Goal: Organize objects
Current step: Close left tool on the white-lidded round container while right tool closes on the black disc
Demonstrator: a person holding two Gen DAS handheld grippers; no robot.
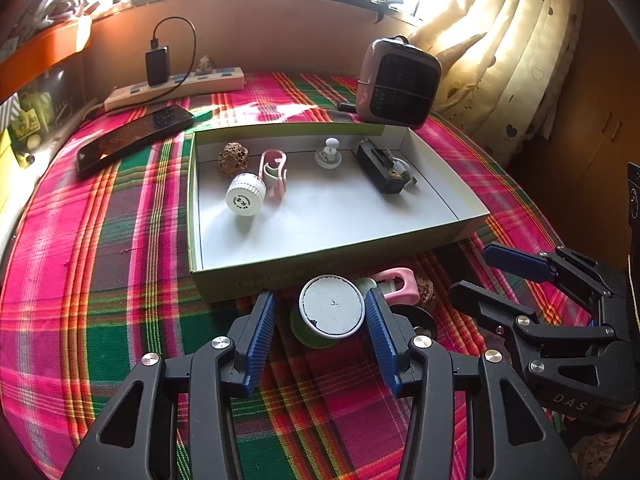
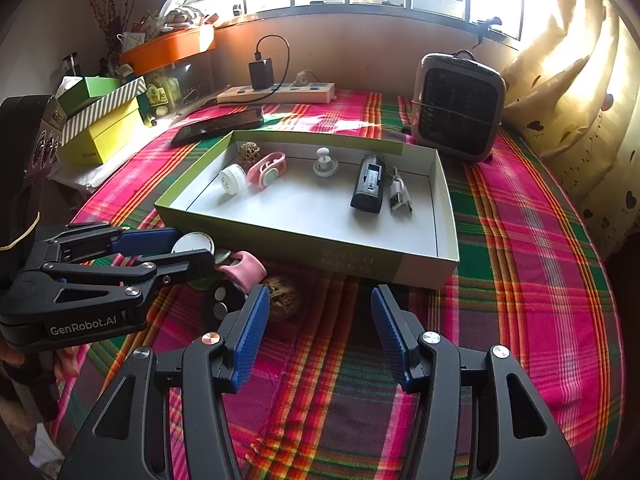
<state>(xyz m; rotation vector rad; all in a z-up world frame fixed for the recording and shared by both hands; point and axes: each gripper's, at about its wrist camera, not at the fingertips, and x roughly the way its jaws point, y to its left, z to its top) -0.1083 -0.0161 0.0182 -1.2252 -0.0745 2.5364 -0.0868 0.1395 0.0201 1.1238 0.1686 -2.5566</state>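
A small green jar with a white lid (image 1: 330, 306) stands on the plaid cloth just in front of the shallow cardboard box (image 1: 472, 222). My left gripper (image 1: 319, 300) straddles the jar with its jaws apart; the right pad (image 1: 376, 320) is at the lid's edge and the left pad (image 1: 262, 328) stands clear of it. Beside the jar lie a pink clip (image 1: 396, 285), a brown nut-like ball (image 2: 282, 297) and a black round holder (image 2: 222, 300). My right gripper (image 2: 320, 320) hovers open and empty over bare cloth, right of the ball. The left gripper (image 2: 180, 250) shows in the right wrist view around the lid (image 2: 192, 243).
The box (image 2: 444, 258) holds a white cap (image 1: 245, 195), a pink clip (image 1: 274, 172), a brown ball (image 1: 233, 155), a white knob (image 1: 329, 154), a black device (image 1: 382, 168) and a USB adapter (image 2: 400, 196). A phone (image 1: 132, 140), power strip (image 1: 176, 88) and heater (image 1: 398, 84) sit behind.
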